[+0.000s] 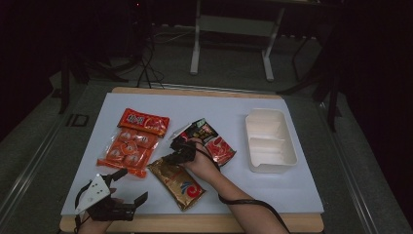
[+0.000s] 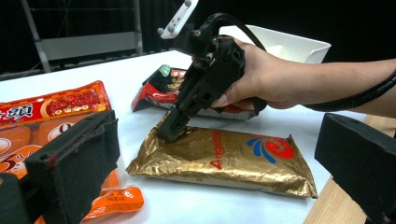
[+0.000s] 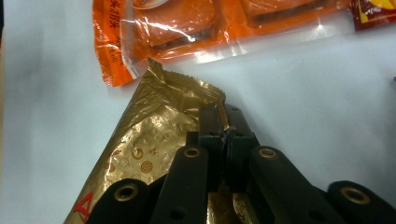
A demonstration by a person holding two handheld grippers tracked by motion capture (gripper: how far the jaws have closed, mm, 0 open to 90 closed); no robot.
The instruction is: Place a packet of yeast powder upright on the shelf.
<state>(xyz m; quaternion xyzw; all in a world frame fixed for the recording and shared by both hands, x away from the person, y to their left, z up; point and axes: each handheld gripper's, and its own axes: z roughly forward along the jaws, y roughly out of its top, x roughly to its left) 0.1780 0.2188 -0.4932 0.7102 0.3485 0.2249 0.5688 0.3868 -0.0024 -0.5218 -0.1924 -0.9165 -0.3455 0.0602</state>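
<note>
Nearest the high camera, the left gripper (image 1: 127,186) hovered at the table's (image 1: 272,195) front edge, jaws spread and empty. Its own view showed the right gripper (image 2: 169,132) nipping the gold packet's (image 2: 224,161) corner. From the right gripper view, both jaws stood pinched together on that foil edge, just beside the orange packet (image 3: 196,28).

A dim lab or recording studio: a white-topped table (image 1: 272,185) stands on grey floor, with metal stand legs (image 1: 231,44) and loose cables (image 1: 146,68) beyond its far edge.
</note>
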